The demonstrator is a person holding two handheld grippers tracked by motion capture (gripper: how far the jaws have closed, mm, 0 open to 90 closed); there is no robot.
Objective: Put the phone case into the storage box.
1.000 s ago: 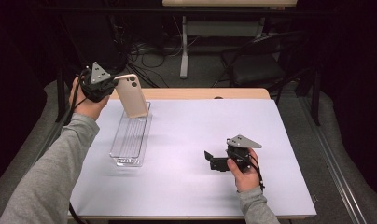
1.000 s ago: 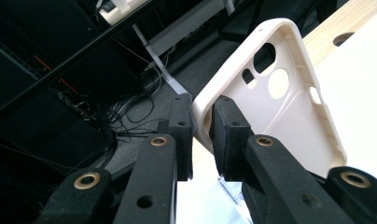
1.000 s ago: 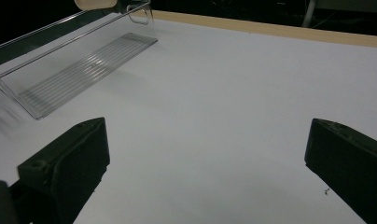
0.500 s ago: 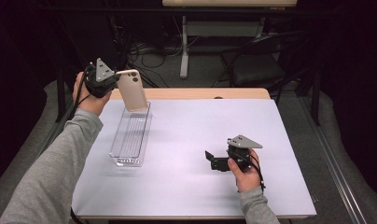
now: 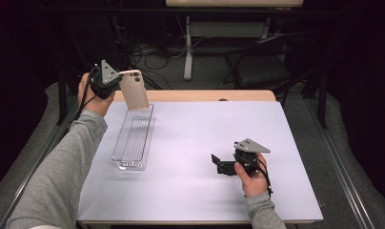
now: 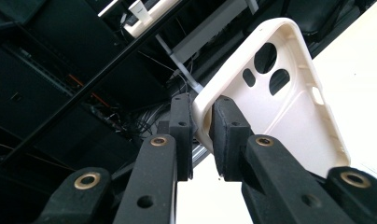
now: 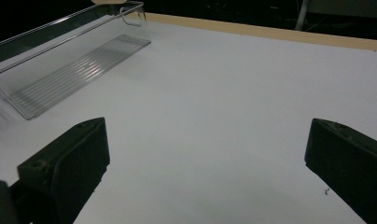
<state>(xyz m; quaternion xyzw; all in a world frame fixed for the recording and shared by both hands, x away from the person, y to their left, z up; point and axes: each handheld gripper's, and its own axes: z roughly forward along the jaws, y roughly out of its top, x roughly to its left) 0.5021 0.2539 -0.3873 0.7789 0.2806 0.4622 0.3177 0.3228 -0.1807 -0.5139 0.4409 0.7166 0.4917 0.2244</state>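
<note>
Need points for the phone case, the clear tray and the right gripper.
phone case (image 6: 289,116), left gripper view, on its inner back below the camera holes
clear tray (image 5: 133,138), high view, on its ribbed floor
right gripper (image 5: 216,163), high view, midway between its fingertips

Open desk (image 5: 190,133) from centre to far right corner and along the near edge. Blocked along the left edge by the tray (image 5: 133,138), with the case (image 5: 135,90) hanging over its far end. Right claw (image 5: 218,162) near the near right corner.
</note>
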